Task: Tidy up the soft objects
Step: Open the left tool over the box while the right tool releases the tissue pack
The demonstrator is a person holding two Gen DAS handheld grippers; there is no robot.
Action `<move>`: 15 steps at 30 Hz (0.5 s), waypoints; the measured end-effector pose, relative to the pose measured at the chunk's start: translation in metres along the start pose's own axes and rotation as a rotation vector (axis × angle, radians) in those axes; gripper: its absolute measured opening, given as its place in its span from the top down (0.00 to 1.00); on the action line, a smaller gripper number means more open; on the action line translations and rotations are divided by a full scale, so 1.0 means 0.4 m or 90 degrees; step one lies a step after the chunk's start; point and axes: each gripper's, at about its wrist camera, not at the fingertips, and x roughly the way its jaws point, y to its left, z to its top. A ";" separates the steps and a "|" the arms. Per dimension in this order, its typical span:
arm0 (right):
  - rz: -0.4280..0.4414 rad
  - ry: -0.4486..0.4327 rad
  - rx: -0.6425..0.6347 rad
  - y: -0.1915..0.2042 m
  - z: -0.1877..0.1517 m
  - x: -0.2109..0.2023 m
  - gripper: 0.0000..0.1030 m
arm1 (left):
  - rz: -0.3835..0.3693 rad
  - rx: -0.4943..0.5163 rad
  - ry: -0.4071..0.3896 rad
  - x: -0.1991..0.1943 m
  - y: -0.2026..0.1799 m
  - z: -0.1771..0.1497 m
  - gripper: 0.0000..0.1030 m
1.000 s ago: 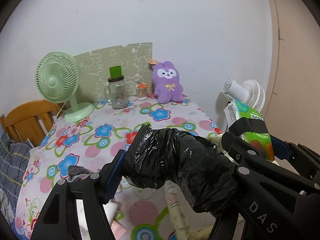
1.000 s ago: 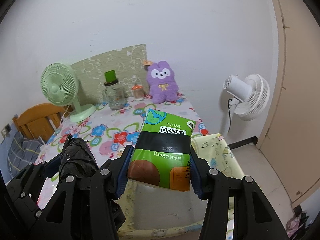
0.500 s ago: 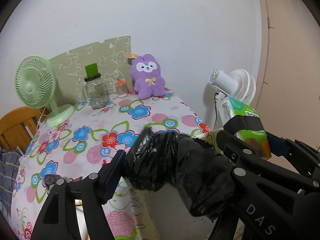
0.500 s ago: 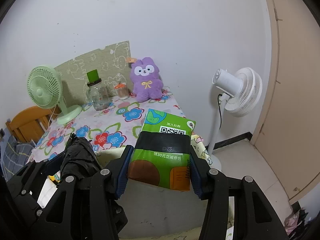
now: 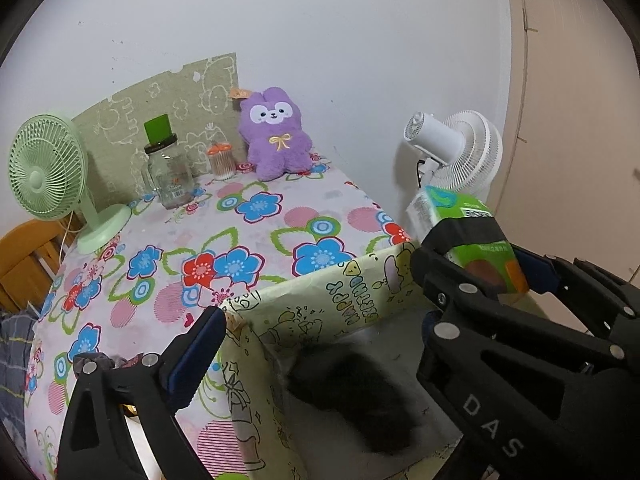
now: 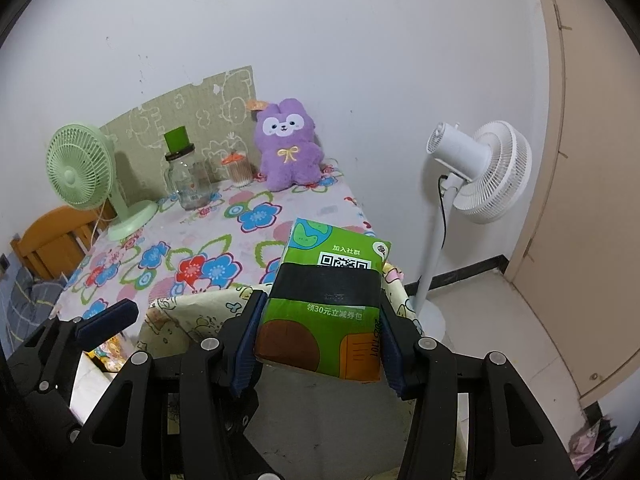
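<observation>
My left gripper [image 5: 316,332] is open and empty above a yellow cartoon-print fabric bin [image 5: 304,312]. A black plastic-bag bundle [image 5: 356,396], blurred, is inside the bin below the jaws. My right gripper [image 6: 316,332] is shut on a green tissue pack [image 6: 328,304] with a black band and holds it over the bin's rim [image 6: 192,308]. The tissue pack also shows at the right of the left wrist view [image 5: 468,236]. A purple plush bunny [image 5: 276,136] sits at the far edge of the flowered table [image 5: 240,240].
On the table stand a green desk fan [image 5: 48,176], a glass jar with a green lid [image 5: 168,168] and a small jar [image 5: 222,160]. A white pedestal fan [image 6: 476,176] stands on the floor at the right. A wooden chair [image 6: 52,236] is at the left.
My left gripper opened and the black bag bundle dropped into the bin. Both grippers moved right over the bin. The right gripper still holds the tissue pack.
</observation>
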 end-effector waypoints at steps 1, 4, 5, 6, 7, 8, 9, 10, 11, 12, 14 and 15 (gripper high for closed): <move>-0.001 0.001 -0.002 0.001 0.000 0.001 0.47 | 0.000 0.001 0.001 -0.001 0.000 -0.001 0.03; 0.000 0.001 -0.005 0.003 0.000 0.000 0.46 | 0.000 0.000 0.001 -0.001 0.000 -0.001 0.02; -0.001 0.001 -0.005 0.003 0.000 -0.001 0.45 | -0.001 0.000 0.001 -0.002 0.000 -0.001 0.01; -0.002 0.001 -0.007 0.004 0.000 -0.002 0.44 | -0.001 0.001 0.001 -0.001 -0.001 -0.001 0.01; -0.002 0.002 -0.007 0.005 0.001 -0.002 0.42 | -0.004 0.002 0.000 -0.003 -0.001 0.000 0.01; 0.001 0.003 -0.007 0.006 0.000 -0.003 0.39 | -0.003 0.003 -0.001 -0.005 -0.002 -0.001 0.00; 0.003 0.005 -0.008 0.006 0.001 -0.004 0.36 | -0.002 0.003 -0.002 -0.006 -0.002 -0.001 0.00; 0.004 0.003 -0.008 0.008 0.001 -0.006 0.31 | -0.004 0.002 -0.003 -0.008 -0.002 -0.001 0.00; 0.004 0.000 -0.008 0.008 0.000 -0.010 0.30 | -0.004 0.002 -0.003 -0.008 -0.003 -0.001 0.00; 0.003 -0.003 -0.009 0.010 0.000 -0.013 0.29 | -0.004 0.001 -0.005 -0.011 -0.003 -0.001 0.00; 0.002 -0.006 -0.013 0.015 0.001 -0.021 0.25 | -0.003 0.000 -0.006 -0.019 -0.003 -0.002 0.00; 0.003 -0.008 -0.014 0.017 0.001 -0.024 0.24 | -0.003 0.000 -0.007 -0.022 -0.001 -0.003 0.00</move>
